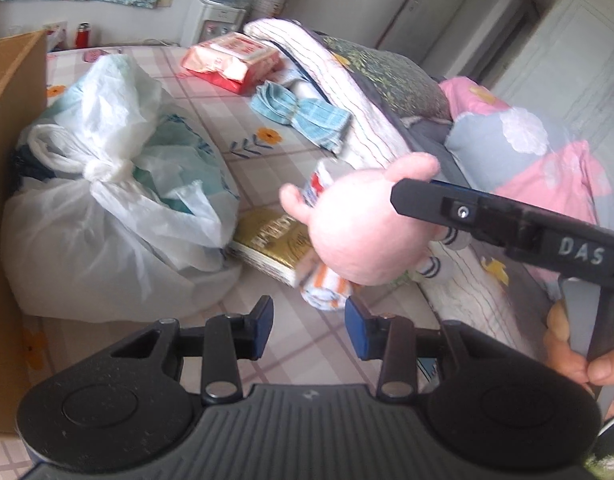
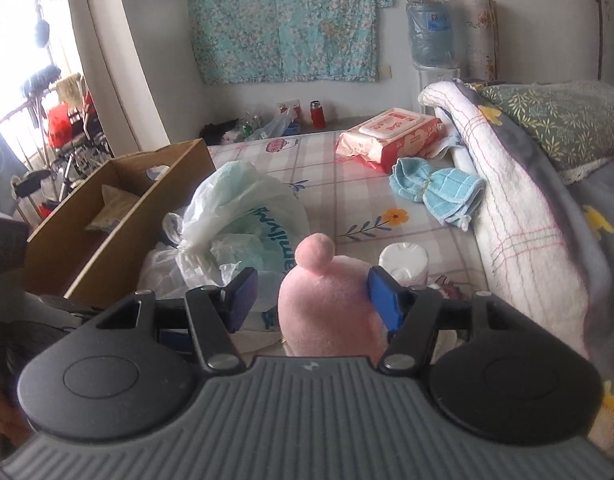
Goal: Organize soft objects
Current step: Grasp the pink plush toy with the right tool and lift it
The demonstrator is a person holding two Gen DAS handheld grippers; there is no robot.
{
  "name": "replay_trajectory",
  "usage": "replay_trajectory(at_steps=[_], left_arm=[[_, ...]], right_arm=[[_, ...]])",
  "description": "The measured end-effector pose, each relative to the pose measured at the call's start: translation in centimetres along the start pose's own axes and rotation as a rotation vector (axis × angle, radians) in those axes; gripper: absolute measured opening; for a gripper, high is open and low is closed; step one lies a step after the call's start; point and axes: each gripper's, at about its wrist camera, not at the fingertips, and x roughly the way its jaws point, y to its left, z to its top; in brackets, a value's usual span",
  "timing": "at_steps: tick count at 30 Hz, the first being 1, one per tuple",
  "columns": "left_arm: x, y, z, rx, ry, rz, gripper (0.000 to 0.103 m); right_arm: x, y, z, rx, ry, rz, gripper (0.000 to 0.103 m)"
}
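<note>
The bed (image 2: 347, 196), under a checked flowered sheet, fills the room's middle; a floral curtain (image 2: 283, 20) hangs on the far wall beside a water dispenser (image 2: 431, 36). A cardboard box (image 2: 119, 208) stands open at the bed's left edge, tied plastic bags (image 1: 107, 184) just beside it, and folded blankets (image 2: 519, 184) are piled along the right. Farther back lie a wipes pack (image 2: 391, 136) and a blue cloth (image 2: 435, 188).

The pink plush (image 1: 355, 232) hangs above the sheet in the right gripper (image 2: 309, 300), its long axis running away from the right wrist camera, with a rounded nub pointing toward the bags. The right pad touches it; the left seems to stand clear, though fur hides the contact. The left gripper (image 1: 309, 324) hovers below, fingers parted and empty.
</note>
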Motion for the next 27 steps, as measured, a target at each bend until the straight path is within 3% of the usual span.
replay_trajectory(at_steps=[4,10,21,27], left_arm=[[0.6,-0.9,-0.8,0.044,0.035,-0.067,0.042],[1.1,-2.0,-2.0,0.077,0.059,-0.133,0.053],[2.0,-0.1,-2.0,0.007,0.08,-0.094,0.053],[2.5,1.2,-1.7,-0.025,0.087,-0.054,0.053]], right_arm=[[-0.9,-1.1,-1.4,0.12,0.004,0.072,0.061],[-0.4,-3.2,-4.1,0.306,0.068,0.174,0.061],[3.1,-5.6,-7.6,0.524,0.212,0.309,0.061],[2.2,-6.8,-6.4,0.505,0.163,0.282,0.061]])
